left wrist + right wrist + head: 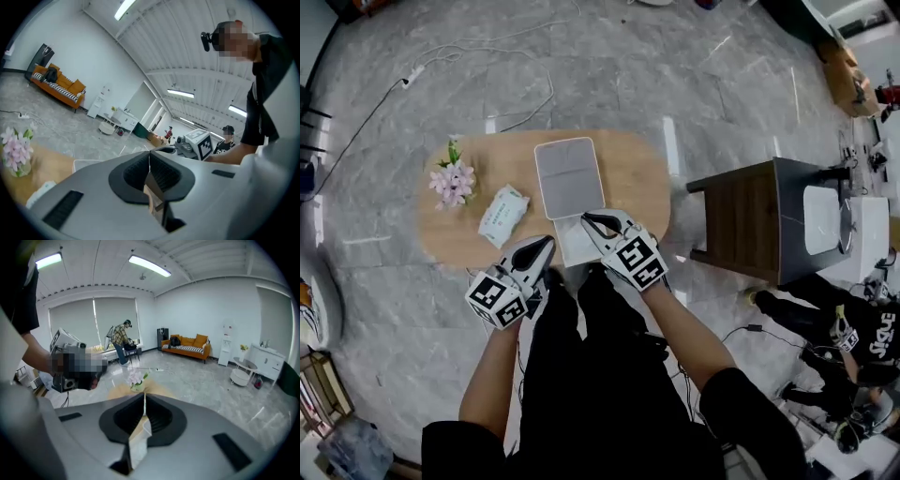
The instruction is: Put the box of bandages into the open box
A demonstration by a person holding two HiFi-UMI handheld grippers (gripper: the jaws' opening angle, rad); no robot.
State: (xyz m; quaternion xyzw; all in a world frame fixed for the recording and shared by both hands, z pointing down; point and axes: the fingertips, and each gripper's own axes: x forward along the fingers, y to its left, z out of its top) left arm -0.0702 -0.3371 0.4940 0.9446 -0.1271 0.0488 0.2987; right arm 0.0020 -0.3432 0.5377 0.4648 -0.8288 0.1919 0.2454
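Both grippers empty, parked at near edge of table (628, 169), likely a ready pose before the pick. Left gripper (548, 242): jaws fully together, nothing between them; its own view shows the pads meeting, only tan tabletop below. Right gripper (586, 217): jaws closed too, holding nothing; tip sits over the near white half of the open box (565, 173).

Bandage box (502, 214): white with green print, lying flat and skewed on the table, left of the open box, a clear gap between them, not touched by either gripper. It's closer to my left gripper, so I judge left is the natural one for the pick. Jaws must open first.

Open box: laid out flat mid-table, grey half far, white half near. Can't tell which half is lid. The grey half looks empty. White half is partly hidden under my grippers; what shows is bare. So nothing is in the box yet and the task isn't started.

Flowers (453, 180) stand at the table's left end, beyond the bandage box, out of the path to the open box.
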